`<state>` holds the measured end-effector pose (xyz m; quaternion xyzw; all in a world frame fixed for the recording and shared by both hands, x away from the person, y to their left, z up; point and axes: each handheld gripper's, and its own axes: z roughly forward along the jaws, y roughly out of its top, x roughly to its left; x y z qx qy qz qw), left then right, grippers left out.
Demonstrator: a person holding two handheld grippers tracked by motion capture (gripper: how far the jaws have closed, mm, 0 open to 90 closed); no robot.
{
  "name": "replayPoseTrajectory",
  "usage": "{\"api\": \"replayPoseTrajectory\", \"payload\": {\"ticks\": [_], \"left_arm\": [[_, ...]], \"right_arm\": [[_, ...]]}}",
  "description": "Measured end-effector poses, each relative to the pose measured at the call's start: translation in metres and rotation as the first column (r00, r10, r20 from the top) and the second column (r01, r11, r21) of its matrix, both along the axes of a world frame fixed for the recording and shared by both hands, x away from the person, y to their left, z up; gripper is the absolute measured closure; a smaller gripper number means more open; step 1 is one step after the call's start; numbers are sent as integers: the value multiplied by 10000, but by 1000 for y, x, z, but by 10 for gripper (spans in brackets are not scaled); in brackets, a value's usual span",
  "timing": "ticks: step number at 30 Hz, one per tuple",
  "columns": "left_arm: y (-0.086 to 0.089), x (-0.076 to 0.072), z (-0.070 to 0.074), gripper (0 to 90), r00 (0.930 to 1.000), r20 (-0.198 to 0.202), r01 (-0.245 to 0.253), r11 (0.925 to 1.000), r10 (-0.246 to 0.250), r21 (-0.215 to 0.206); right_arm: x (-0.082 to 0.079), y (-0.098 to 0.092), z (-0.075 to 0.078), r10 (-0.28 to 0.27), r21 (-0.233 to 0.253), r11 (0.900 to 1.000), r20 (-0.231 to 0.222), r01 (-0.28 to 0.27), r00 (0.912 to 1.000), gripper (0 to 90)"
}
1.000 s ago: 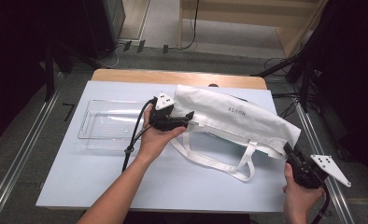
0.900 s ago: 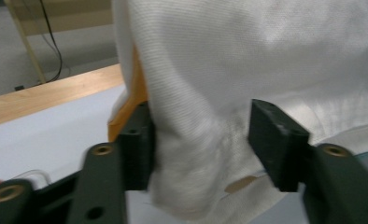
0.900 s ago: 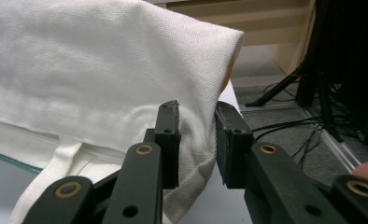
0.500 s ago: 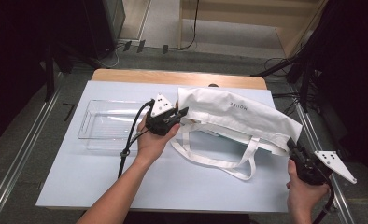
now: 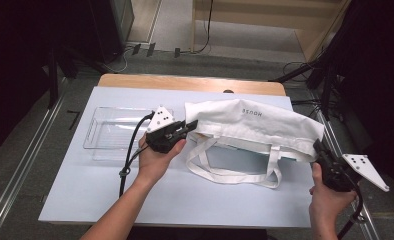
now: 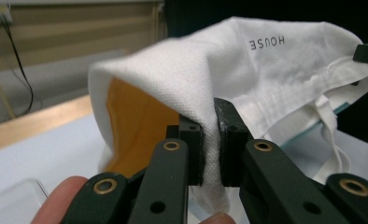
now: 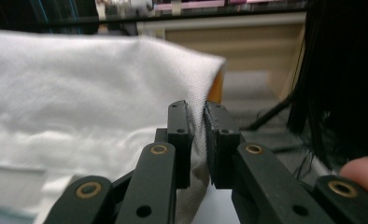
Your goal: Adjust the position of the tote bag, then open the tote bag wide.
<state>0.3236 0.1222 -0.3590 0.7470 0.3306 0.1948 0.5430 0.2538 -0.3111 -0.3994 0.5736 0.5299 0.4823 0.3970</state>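
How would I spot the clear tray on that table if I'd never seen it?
Start at the table with its pale blue top. On its left part, beside the white bag and just behind the left gripper, lies the tray. It is flat, rectangular and see-through, unlike the white cloth bag.

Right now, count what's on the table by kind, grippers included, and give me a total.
White tote bag: 1
Clear plastic tray: 1
Grippers: 2, the left gripper and the right gripper, each shut on a corner of the bag
Total: 4
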Motion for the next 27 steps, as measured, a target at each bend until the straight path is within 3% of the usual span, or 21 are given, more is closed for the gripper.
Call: {"api": "replayPoseTrajectory", "payload": {"ticks": [3,8,10,12,14,17,19,22,27], "left_arm": [[-5,-2,-10,840,9999,-78,-139,9995,141,288],[-5,2,-20,839,9972,-462,-575,9981,586,234],[-4,1,-21,836,9963,-556,-646,9978,652,114],[-5,-1,-22,834,9966,-469,-664,9975,674,232],[-4,-3,-23,828,9961,-514,-707,9972,718,236],[-3,-4,-24,798,9953,-604,-746,9968,762,277],[-2,-3,-25,731,9935,-823,-771,9967,790,260],[1,-5,-26,661,9921,-902,-853,9962,867,191],[4,-9,-24,772,9939,-787,-756,9970,768,178]], "right_arm": [[1,-2,-12,26,189,9998,-412,-19,9991,812],[-4,-12,-21,1037,1000,9901,-492,-984,9934,513],[-9,-12,-25,1079,1038,9894,-548,-1018,9927,408],[-17,-10,-27,708,1057,9923,-585,-644,9958,341],[-22,-11,-26,741,1341,9887,-491,-670,9960,284],[-27,-7,-25,885,1536,9850,-560,-790,9945,231],[-31,-3,-27,1023,1547,9837,-632,-916,9927,206],[-36,4,-33,1181,1364,9851,-907,-1051,9889,181],[-46,15,-39,1398,1376,9827,-1127,-1239,9838,175]]}}
